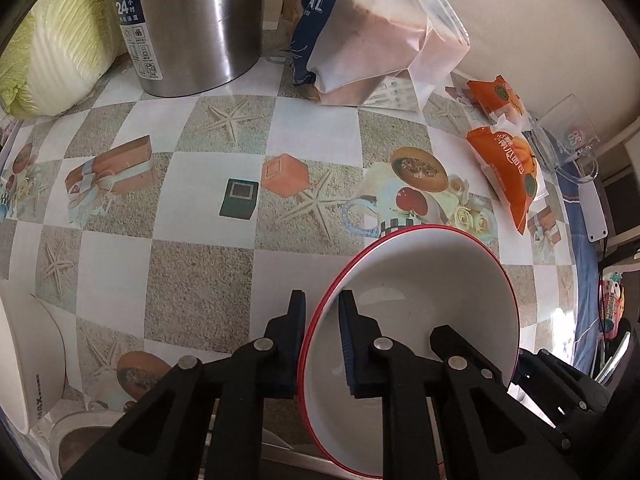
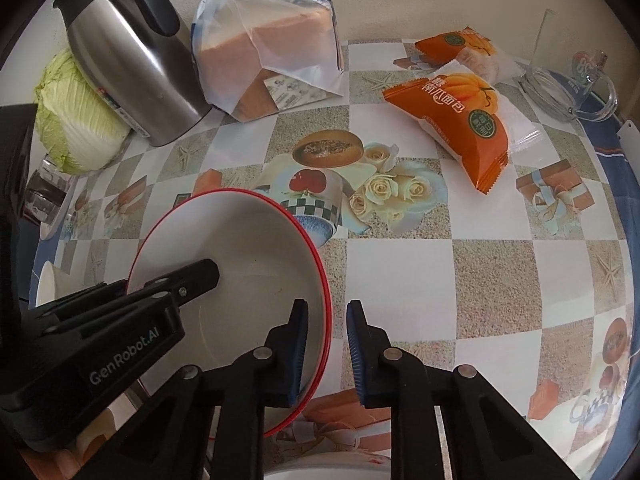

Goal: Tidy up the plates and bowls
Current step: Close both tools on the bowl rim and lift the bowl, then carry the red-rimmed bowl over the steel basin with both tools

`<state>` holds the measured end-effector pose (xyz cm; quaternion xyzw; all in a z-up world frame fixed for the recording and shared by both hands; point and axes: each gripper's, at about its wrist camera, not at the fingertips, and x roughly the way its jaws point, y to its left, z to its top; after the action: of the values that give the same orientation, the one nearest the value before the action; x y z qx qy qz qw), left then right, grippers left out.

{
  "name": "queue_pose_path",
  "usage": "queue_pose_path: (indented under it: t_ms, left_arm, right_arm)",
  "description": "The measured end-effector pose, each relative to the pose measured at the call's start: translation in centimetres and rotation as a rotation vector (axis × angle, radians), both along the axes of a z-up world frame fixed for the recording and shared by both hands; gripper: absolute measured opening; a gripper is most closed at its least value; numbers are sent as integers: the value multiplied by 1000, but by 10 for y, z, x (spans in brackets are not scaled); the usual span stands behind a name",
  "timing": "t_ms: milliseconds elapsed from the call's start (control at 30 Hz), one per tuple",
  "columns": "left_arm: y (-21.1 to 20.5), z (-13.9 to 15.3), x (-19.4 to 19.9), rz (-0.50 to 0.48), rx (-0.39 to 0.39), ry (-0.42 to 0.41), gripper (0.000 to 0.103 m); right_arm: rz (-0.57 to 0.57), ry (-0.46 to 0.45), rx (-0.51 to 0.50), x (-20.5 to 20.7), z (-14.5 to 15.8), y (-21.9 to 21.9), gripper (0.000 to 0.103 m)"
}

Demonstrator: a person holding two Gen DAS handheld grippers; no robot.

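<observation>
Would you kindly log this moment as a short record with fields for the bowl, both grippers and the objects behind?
bowl: white with red rim, over the checked tablecloth
left gripper: fingers astride the bowl's left rim, closed on it
right gripper: fingers astride the bowl's right rim, closed on it
behind: steel flask, cabbage, bagged bread, orange snack packs, glass mug

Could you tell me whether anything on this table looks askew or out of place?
The red-rimmed white bowl sits tilted rather than flat, with the left gripper and right gripper each straddling opposite sides of its rim. Nothing looks spilled or broken.
</observation>
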<state>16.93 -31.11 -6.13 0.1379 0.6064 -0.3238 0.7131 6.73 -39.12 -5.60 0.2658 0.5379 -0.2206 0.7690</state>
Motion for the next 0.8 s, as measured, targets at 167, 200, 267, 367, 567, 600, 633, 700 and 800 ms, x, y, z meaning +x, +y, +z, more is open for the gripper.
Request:
queue_pose_path:
  t_ms: [167,200,267,367,567,600,633,700,800]
  left_arm:
    - [4,2,-2,6,-15,-3,16]
    - [4,4,-3,5,-19,-8,16]
    - [6,12,-5,3,-45,-17,16]
    - [7,29,-11,2,-69,-50,16]
    - [21,63,-23,19,-95,-115,16]
    - [25,68,-25,23,-97,-127,16]
    - [29,72,-27,29,-98,-138,16]
    - [36,78,-29,37,-101,-154,16]
    - [50,87,-35,47,-107,-168,16]
  right_arm:
    - [0,1,-8,1,0,5,14]
    - [-4,-4,-5,0,1,5,14]
    - [-15,-22,1,-2,4,3,14]
    - [-28,-48,-19,-7,18,1,14]
    - [-23,-89,-76,-12,51,11,14]
    - [-20,-96,-79,-15,57,14,14]
    - [-15,-102,-81,-16,60,17,14]
    - [-6,-111,-89,-19,67,26,14]
    - [4,-119,-99,-24,75,39,14]
